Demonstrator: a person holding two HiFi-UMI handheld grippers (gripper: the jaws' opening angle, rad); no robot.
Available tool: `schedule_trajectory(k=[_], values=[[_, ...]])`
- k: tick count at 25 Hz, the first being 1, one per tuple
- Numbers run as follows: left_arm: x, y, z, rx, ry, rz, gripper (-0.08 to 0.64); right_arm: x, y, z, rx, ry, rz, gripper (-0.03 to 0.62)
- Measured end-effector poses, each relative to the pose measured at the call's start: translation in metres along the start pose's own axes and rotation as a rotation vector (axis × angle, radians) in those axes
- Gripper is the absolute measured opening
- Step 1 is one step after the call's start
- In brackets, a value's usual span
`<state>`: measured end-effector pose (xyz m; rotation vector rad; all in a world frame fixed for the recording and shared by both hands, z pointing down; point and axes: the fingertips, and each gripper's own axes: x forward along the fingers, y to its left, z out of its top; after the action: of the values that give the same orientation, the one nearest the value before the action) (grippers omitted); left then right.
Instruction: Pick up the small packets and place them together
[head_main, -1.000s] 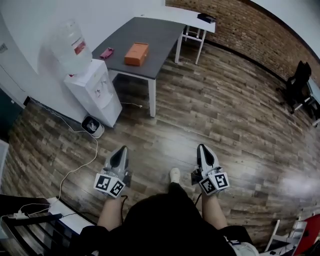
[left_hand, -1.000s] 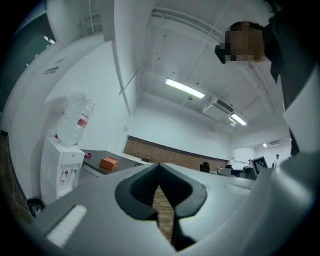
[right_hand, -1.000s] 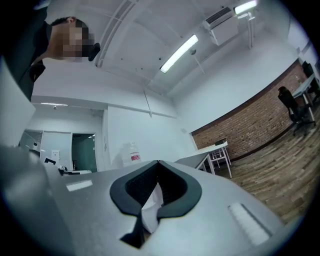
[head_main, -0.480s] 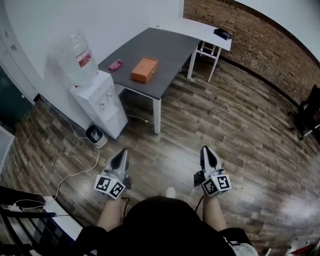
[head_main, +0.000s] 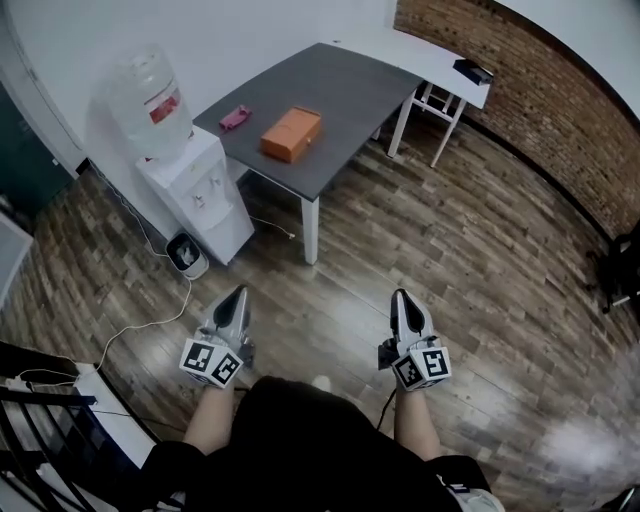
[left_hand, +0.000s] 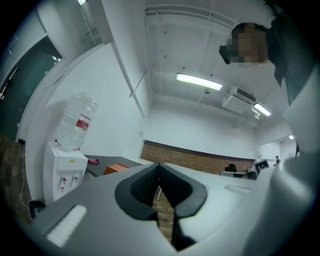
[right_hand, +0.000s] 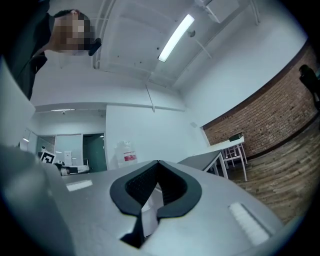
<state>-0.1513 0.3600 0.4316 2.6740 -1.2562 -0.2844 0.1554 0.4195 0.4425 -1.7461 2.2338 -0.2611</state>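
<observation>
Pink packet (head_main: 234, 117) is spotted at the left edge of the table (head_main: 350, 85), well ahead. Left gripper (head_main: 238, 294) is judged nearer than right gripper (head_main: 401, 297), both closed, empty.

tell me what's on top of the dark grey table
An orange rectangular box and a small pink object lie apart on the dark grey table. Anything inside the box cannot be seen.

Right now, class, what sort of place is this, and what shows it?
Probably an office or workroom: a water dispenser with a large bottle on top, a grey table bearing an orange box, and a brick wall behind.
</observation>
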Motion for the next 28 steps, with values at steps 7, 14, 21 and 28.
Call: schedule_trajectory(k=[7,14,21,28], values=[[0.035,0.0,-0.003,-0.023,0.017,-0.012,-0.002,0.016,-0.022,-0.01,0.023,0.006,-0.027,0.002],[0.092,0.026,-0.007,-0.041,0.014,-0.063,-0.002,0.048,-0.029,-0.015,-0.022,0.036,-0.048,0.002],[0.161,0.048,-0.006,-0.06,0.0,-0.146,-0.002,0.092,-0.058,-0.006,-0.017,0.013,-0.125,0.002],[0.209,0.099,0.004,-0.051,0.0,-0.175,-0.002,0.166,-0.056,-0.002,-0.029,0.011,-0.114,0.002]])
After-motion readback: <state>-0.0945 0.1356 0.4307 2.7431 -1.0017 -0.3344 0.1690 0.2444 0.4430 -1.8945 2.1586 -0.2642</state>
